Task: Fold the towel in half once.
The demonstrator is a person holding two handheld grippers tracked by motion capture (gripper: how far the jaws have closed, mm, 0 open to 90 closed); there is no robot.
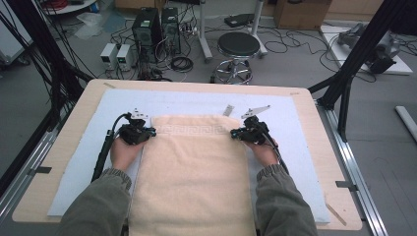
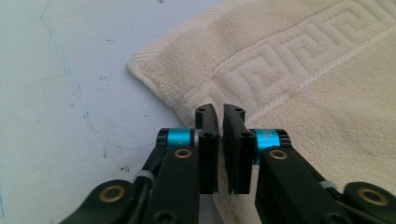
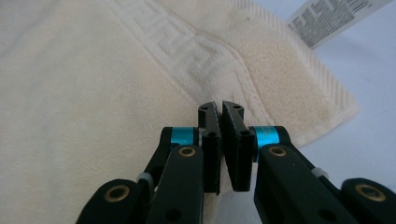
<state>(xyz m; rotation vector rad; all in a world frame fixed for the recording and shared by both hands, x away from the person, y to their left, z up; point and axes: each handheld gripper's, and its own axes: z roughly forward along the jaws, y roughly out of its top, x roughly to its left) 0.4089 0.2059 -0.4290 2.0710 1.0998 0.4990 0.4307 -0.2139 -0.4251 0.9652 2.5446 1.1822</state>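
Nearest the camera in the high view, two olive sleeves [image 1: 101,206] enter from the bottom edge, each hand carrying a gripper. Cream towel [image 1: 192,172] lies flat down the middle of a pale blue mat [image 1: 295,128] on the tabletop [image 1: 64,132], its near end running off toward the person. Left gripper [image 1: 147,132] sits at the towel's far left corner; in the left gripper view its jaws are pressed together with the towel's edge pinched between them [image 2: 221,123]. Right gripper [image 1: 236,132] sits at the far right corner, jaws likewise pressed together on the hem [image 3: 219,122]. The gripper views show what the high view blurs: a woven Greek-key band [image 2: 285,60] across the towel's far end, ribbed hem, faint yellowish staining. A care label [image 3: 334,18] sticks out past the far right corner; its print is too blurred to read. Beyond the tabletop, the high view shows a black stool [image 1: 238,46], two computer towers [image 1: 157,27], loose cables, and cardboard boxes [image 1: 300,12] on the floor; no writing legible there.
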